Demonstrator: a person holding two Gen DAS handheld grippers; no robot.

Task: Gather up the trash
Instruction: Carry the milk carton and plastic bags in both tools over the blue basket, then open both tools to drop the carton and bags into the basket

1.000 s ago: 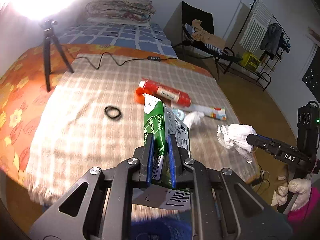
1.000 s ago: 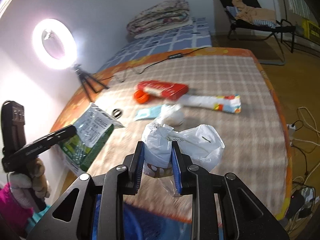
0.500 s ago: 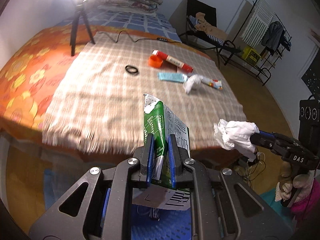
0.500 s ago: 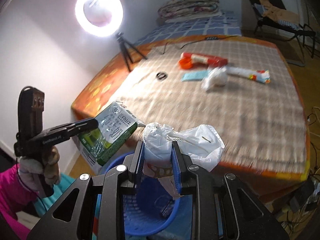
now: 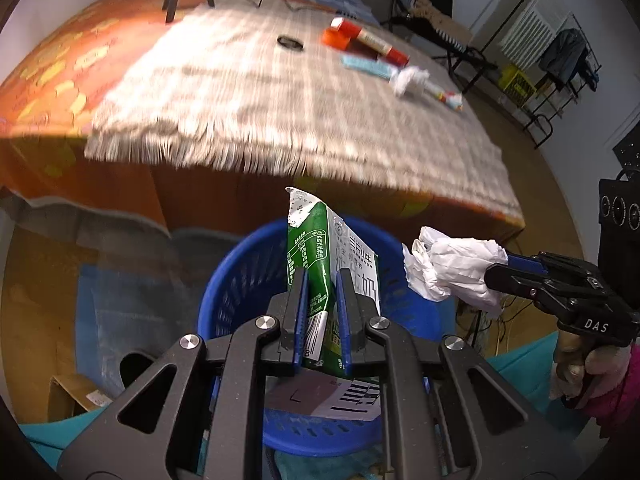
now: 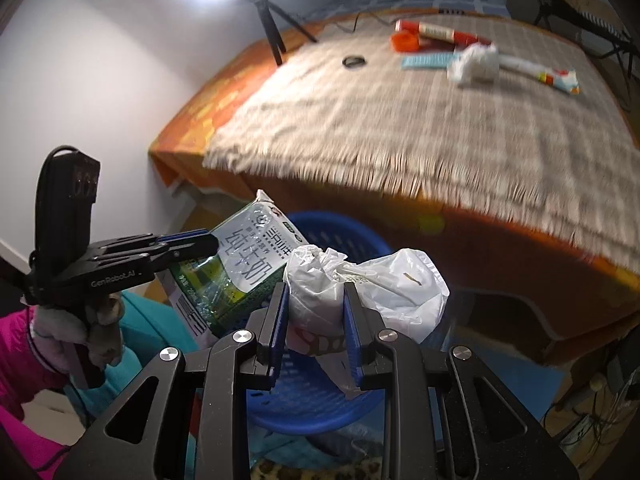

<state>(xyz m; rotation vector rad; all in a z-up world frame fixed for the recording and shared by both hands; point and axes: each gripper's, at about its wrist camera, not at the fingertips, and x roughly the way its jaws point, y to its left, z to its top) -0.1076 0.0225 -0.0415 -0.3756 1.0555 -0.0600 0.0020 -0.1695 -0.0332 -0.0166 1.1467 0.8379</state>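
Both grippers are loaded up and parked over the blue basket (image 5: 224,292) on the floor by the bed. The left gripper (image 5: 321,320) has its fingers clamped tight on a green milk carton (image 5: 320,248), held roughly upright right above the basket's mouth. The right gripper (image 6: 316,328) has its fingers closed partway around a crumpled white plastic bag (image 6: 384,284), squeezed in the middle with the rest puffing out to the side. Looks like the drop is next. The risky one is probably the bag: it's light and floppy, it may cling to a finger or drift past the rim, and from the left camera it seems to hang near the basket's edge rather than dead center. The carton's bottom end hangs down low, so it may tip on the rim if released crooked. More trash is still up on the checkered blanket (image 6: 400,120): a red tube (image 6: 436,34), a wadded tissue (image 6: 476,62) and a wrapper (image 6: 540,72).
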